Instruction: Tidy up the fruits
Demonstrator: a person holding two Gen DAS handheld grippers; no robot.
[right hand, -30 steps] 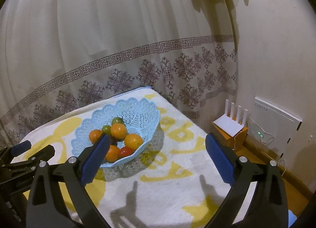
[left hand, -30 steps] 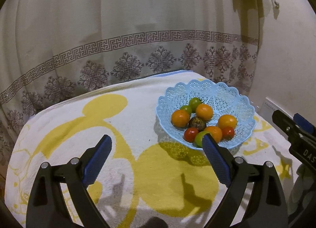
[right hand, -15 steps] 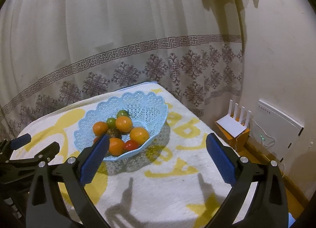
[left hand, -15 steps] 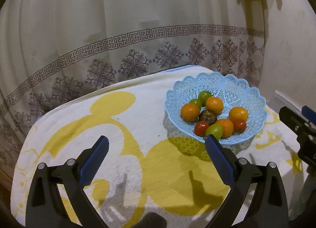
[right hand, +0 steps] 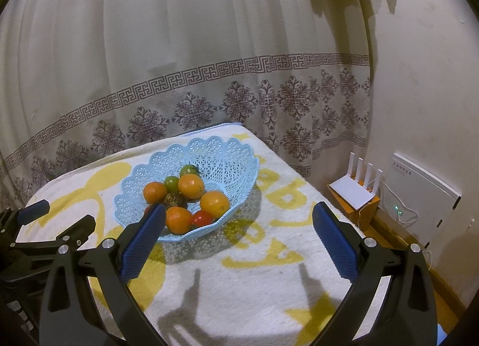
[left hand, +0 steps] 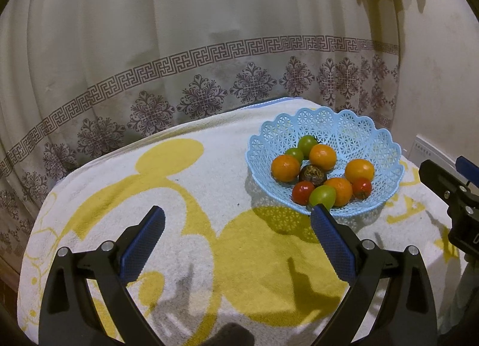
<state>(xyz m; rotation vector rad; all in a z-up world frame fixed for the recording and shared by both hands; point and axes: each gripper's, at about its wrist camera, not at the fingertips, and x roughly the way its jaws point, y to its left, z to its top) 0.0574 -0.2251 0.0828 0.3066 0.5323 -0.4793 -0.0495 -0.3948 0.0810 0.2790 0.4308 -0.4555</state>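
A light blue lattice basket (left hand: 353, 127) stands on a white and yellow towel (left hand: 167, 184) and holds several fruits: oranges (left hand: 285, 168), green fruits (left hand: 307, 143), red ones (left hand: 303, 192) and one dark fruit (left hand: 312, 173). My left gripper (left hand: 238, 236) is open and empty, above the towel, near and left of the basket. My right gripper (right hand: 239, 236) is open and empty, near and right of the basket (right hand: 227, 157). The oranges (right hand: 214, 202) show there too.
A patterned curtain (left hand: 209, 55) hangs behind the towel-covered surface. A white router (right hand: 356, 190) sits on an orange box by the wall at the right, next to a white panel (right hand: 419, 190). The floor lies beyond the towel's right edge.
Both grippers have moved a little so the basket sits slightly higher and farther right in both views. Both stay open. The fruits have not moved.
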